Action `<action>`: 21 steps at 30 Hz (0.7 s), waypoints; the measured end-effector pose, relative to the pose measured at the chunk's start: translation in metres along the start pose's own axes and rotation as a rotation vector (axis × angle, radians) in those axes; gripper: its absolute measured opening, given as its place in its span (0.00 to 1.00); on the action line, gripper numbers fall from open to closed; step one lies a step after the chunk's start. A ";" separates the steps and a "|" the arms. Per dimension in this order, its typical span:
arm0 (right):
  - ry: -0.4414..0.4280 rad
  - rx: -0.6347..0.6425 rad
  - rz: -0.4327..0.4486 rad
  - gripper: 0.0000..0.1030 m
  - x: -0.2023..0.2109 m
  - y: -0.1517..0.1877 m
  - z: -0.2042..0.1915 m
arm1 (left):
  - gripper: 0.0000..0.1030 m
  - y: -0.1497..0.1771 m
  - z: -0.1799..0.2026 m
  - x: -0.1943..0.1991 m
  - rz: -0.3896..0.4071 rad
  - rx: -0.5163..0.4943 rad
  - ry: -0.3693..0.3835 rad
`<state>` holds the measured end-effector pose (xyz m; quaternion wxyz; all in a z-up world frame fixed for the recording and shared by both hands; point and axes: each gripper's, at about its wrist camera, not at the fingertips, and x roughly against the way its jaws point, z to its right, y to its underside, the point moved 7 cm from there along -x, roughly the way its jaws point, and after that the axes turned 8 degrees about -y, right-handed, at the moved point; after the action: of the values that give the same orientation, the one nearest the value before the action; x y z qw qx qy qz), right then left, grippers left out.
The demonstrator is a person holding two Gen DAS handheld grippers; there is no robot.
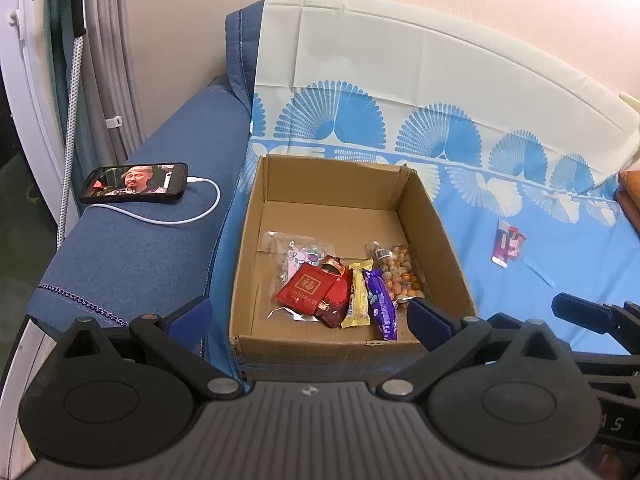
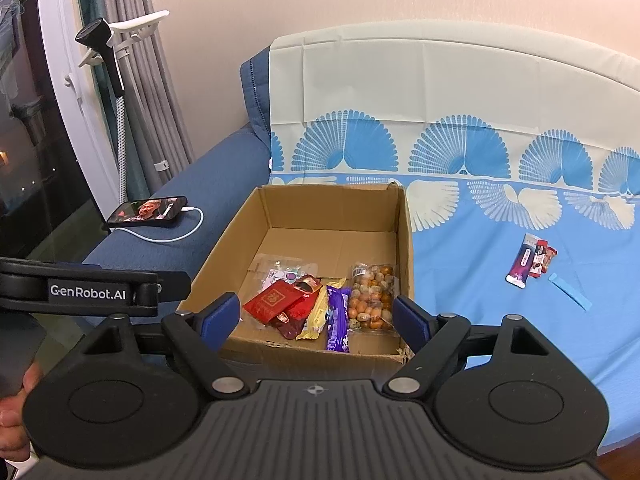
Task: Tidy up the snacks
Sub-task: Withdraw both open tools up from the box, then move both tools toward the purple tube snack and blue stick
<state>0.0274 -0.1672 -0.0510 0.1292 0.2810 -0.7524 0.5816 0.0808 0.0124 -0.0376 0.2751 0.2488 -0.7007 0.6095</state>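
You've got both grippers hovering at the near edge of the cardboard box [image 1: 436, 216], and neither one holds anything. Your left gripper [image 1: 308, 316] has its jaws spread wide, blue pads on either side of the box's front wall, nothing between them but the view of the snacks. Your right gripper [image 2: 316, 316] stands wide apart too, empty. On the side of the left gripper, seen from the right wrist, you can read "GenRobot.AI" in white on a black plate.

Down in the box, the snacks sit bunched toward the near half. The red packet [image 1: 306, 290] carries a gold square emblem with a character on it; the finer print below is too small to read. Just beside it the yellow bar [image 1: 358, 294] lies with its long axis running from the near wall toward the far wall, and the purple bar [image 1: 382, 308] lies alongside it in nearly the same line, its near end fanned slightly outward. The clear bag of coated nuts [image 1: 400, 276] rests against the right wall, a barcode sticker at its far end. A clear bag of wrapped candies [image 1: 298, 250] lies behind the red packet.

Out on the blue patterned cloth [image 2: 500, 340], well apart from the box, you have small sachets [image 2: 534, 262] left, side by side, long axes pointing away from you and tilted a little right. Their printing is unreadable.
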 end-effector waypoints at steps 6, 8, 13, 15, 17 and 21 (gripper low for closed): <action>-0.007 -0.016 0.001 0.83 -0.001 0.000 0.004 | 1.00 0.000 0.004 -0.003 -0.011 -0.013 -0.013; -0.009 -0.025 0.005 0.83 0.000 -0.001 0.008 | 1.00 0.000 0.007 -0.004 -0.013 -0.019 -0.017; -0.006 -0.062 0.021 0.84 0.000 -0.001 0.018 | 1.00 0.000 0.015 -0.006 -0.019 -0.044 -0.029; -0.002 -0.079 0.028 0.84 0.001 -0.001 0.024 | 1.00 -0.001 0.020 -0.007 -0.021 -0.057 -0.033; 0.002 -0.099 0.038 0.84 0.002 -0.002 0.033 | 1.00 -0.002 0.027 -0.009 -0.023 -0.073 -0.035; 0.021 -0.135 0.062 0.84 0.005 -0.003 0.055 | 1.00 -0.007 0.046 -0.014 -0.032 -0.101 -0.026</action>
<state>0.0328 -0.2209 -0.0618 0.1380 0.2420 -0.7969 0.5360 0.0916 -0.0336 -0.0471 0.2880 0.2537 -0.7300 0.5654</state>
